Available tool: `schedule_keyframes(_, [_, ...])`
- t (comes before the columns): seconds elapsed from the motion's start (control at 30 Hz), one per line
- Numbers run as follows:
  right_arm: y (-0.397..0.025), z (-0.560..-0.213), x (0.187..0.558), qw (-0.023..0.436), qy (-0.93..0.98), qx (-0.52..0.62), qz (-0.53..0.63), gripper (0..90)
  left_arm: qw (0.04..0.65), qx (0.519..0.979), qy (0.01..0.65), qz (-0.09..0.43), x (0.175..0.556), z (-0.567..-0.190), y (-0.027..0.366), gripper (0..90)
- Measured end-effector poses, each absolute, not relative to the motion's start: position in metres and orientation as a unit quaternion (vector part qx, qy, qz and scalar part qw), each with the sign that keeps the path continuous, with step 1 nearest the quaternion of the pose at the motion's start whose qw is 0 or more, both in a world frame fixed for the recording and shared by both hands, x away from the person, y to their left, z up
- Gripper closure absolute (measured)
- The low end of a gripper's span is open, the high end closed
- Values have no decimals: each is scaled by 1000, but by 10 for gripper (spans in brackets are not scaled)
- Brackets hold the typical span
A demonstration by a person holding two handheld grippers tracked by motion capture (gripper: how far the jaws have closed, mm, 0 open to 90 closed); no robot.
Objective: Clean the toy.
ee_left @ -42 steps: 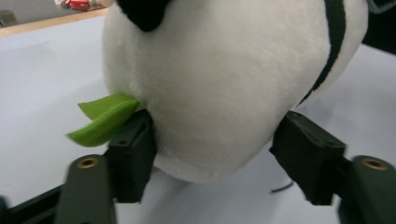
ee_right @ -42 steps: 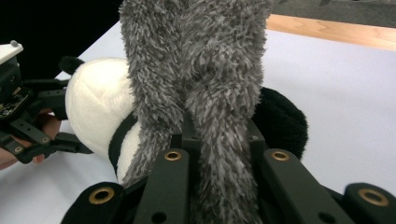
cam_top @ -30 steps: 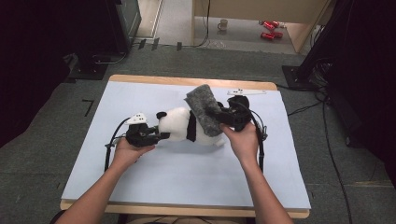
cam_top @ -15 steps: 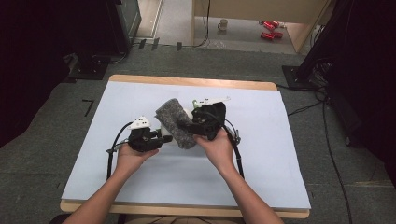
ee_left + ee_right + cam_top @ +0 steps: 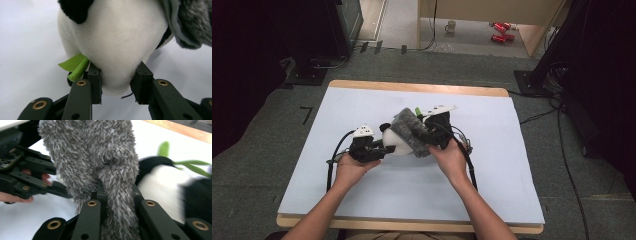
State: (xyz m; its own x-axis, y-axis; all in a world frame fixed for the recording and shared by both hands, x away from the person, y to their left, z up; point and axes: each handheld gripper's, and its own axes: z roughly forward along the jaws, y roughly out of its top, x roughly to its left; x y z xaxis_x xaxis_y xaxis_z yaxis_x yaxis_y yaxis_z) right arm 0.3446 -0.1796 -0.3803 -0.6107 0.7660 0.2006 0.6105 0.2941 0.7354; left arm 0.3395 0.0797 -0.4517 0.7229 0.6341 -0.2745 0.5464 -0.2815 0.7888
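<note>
A black-and-white panda plush (image 5: 393,144) lies mid-table on the white mat (image 5: 362,107). My left gripper (image 5: 381,149) is shut on its white body, and in the left gripper view the jaws pinch the plush (image 5: 117,45) beside a green felt leaf (image 5: 75,65). A grey fuzzy cloth (image 5: 409,134) drapes over the panda's back. My right gripper (image 5: 426,136) is shut on that cloth (image 5: 95,157), which rises between its jaws. Behind the cloth are the panda (image 5: 160,182) and the left gripper (image 5: 32,177).
The mat covers a wooden table (image 5: 412,87) with bare white room all round the plush. Cables (image 5: 469,165) trail from both grippers toward the person. Beyond the table are dark stands and a floor with a cup (image 5: 451,26).
The right gripper has carried the grey cloth left and down from above the panda's right side, and it now lies over the panda. The left gripper kept its hold and shifted slightly right.
</note>
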Motion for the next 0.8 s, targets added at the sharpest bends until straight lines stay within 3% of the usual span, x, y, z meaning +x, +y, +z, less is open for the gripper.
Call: schedule_keyframes(0.8, [-263, -377, 350, 105, 729, 520, 433, 781, 471, 803, 364, 16, 357, -454, 89, 657])
